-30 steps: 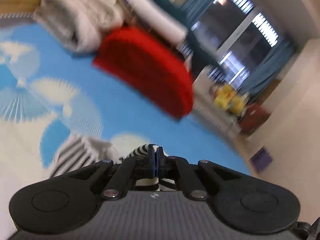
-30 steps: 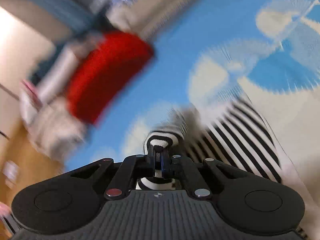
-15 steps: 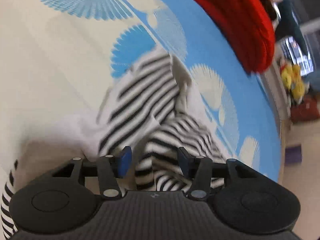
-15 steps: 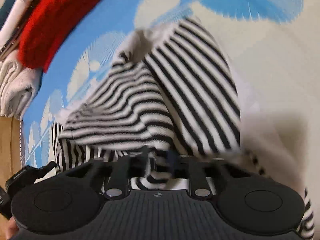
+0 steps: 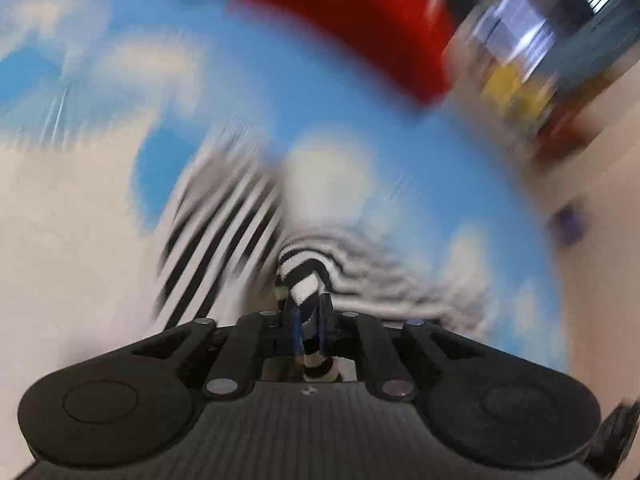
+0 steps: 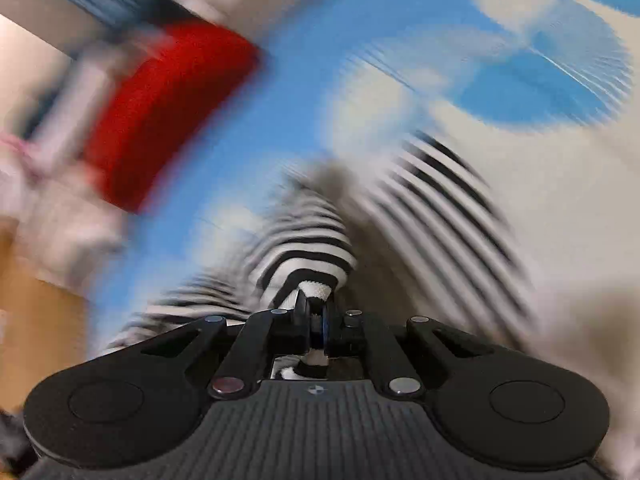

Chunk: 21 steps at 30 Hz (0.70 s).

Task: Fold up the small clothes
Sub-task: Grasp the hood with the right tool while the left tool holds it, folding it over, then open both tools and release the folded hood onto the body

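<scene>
A small black-and-white striped garment (image 5: 224, 236) lies on a blue and cream patterned cloth (image 5: 280, 92). My left gripper (image 5: 308, 316) is shut on a bunched edge of the striped garment, which sticks out past the fingers. In the right wrist view my right gripper (image 6: 314, 312) is shut on another edge of the striped garment (image 6: 452, 200), the rest trailing away over the cloth (image 6: 560, 92). Both views are heavily motion-blurred.
A folded red garment (image 5: 352, 20) lies at the far side of the cloth, also in the right wrist view (image 6: 160, 108). Pale folded clothes (image 6: 60, 216) sit beside it. A window (image 5: 552, 12) and yellow objects (image 5: 516, 88) are beyond.
Half a second ago the left jaws were open over the striped garment; now both grippers are shut on its edges and are moving fast, with the views tilted up toward the red garment.
</scene>
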Available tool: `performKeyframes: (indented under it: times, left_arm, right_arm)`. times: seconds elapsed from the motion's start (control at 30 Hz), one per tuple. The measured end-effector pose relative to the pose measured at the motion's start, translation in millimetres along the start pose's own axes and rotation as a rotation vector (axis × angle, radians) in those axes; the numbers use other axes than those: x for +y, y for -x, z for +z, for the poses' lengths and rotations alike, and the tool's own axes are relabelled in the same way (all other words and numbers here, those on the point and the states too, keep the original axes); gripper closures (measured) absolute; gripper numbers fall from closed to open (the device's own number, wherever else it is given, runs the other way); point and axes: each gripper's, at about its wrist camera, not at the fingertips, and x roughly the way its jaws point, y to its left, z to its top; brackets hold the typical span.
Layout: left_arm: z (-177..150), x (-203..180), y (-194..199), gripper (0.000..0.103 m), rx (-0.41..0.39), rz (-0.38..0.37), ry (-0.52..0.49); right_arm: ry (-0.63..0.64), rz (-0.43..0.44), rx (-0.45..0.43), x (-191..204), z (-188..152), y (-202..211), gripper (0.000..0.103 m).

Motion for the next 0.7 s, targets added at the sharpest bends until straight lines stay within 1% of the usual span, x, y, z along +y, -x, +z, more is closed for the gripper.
performKeyframes:
  times: [0.03,0.07,0.1,0.13,0.17,0.2,0.23,0.27,0.3,0.33,0.37,0.4,0.43,0.47,0.5,0.53,0.57,0.6,0.63,0.67,0.7]
  left_arm:
    - [-4.6,8.1,-11.1,0.095,0.069,0.076,0.029]
    - [-6.2,13.8,-11.4,0.093,0.074,0.105,0.060]
    - [-3.4,14.5,-5.5,0.092,0.052,0.079,0.064]
    - [0.8,10.7,3.1,0.088,0.011,0.040,0.044]
    - [3.1,3.4,14.4,0.077,-0.046,0.016,0.004]
    - [2.7,-5.7,25.3,0.072,-0.105,-0.004,-0.052]
    - [-3.8,-12.1,34.3,0.066,-0.138,-0.018,-0.101]
    - [-4.7,-20.2,35.5,0.066,-0.150,-0.028,-0.141]
    - [-7.7,-25.9,31.5,0.066,-0.142,-0.040,-0.171]
    - [-9.5,-27.3,25.8,0.066,-0.119,-0.046,-0.187]
    - [-13.1,-26.2,16.5,0.066,-0.079,-0.036,-0.199]
    - [-15.7,-25.6,4.4,0.067,-0.020,0.009,-0.217]
    - [-19.8,-21.0,-7.3,0.070,0.037,0.087,-0.229]
    - [-22.8,-13.6,-13.6,0.084,0.068,0.146,-0.227]
    - [-23.7,-9.1,-17.7,0.091,0.081,0.176,-0.216]
    - [-23.9,-8.3,-13.2,0.092,0.074,0.169,-0.207]
    - [-23.2,-9.8,-4.4,0.091,0.048,0.144,-0.207]
    - [-24.2,-14.3,6.0,0.090,0.005,0.105,-0.224]
    - [-26.6,-19.1,12.3,0.087,-0.030,0.068,-0.254]
    - [-30.3,-21.2,9.7,0.086,-0.033,0.056,-0.283]
    - [-35.9,-18.9,-0.1,0.084,0.009,0.089,-0.301]
  right_arm:
    - [-0.025,-0.094,0.057,-10.9,-1.8,-11.0,0.097]
    - [-0.052,-0.174,0.103,-20.9,-3.6,-19.3,0.089]
    - [-0.082,-0.189,0.109,-27.5,-3.9,-20.9,0.084]
    - [-0.091,-0.190,0.096,-27.3,-2.5,-17.2,0.077]
    - [-0.053,-0.194,0.062,-19.8,-0.2,-10.8,0.075]
    - [0.022,-0.203,-0.020,-10.8,0.1,-1.8,0.075]
    - [0.083,-0.193,-0.089,0.9,-2.1,8.7,0.075]
    - [0.142,-0.170,-0.153,11.9,-4.8,18.4,0.075]
    - [0.188,-0.140,-0.188,20.5,-5.9,23.3,0.075]
    - [0.223,-0.103,-0.195,26.3,-6.6,23.8,0.075]
    - [0.247,-0.066,-0.171,29.1,-6.3,20.1,0.074]
    - [0.263,-0.044,-0.116,30.8,-7.2,11.1,0.072]
    - [0.275,-0.058,-0.035,29.3,-9.0,-2.3,0.069]
    - [0.285,-0.121,0.061,24.5,-12.1,-19.6,0.068]
    - [0.276,-0.192,0.128,18.2,-16.1,-33.2,0.070]
    - [0.227,-0.208,0.144,8.3,-16.5,-37.7,0.076]
    - [0.185,-0.192,0.126,2.4,-15.7,-34.7,0.076]
    - [0.183,-0.181,0.110,4.3,-13.9,-31.1,0.075]
    - [0.204,-0.160,0.090,8.2,-12.4,-27.1,0.072]
    - [0.227,-0.128,0.062,11.4,-10.3,-22.7,0.070]
    - [0.235,-0.106,0.061,9.8,-8.6,-23.9,0.068]
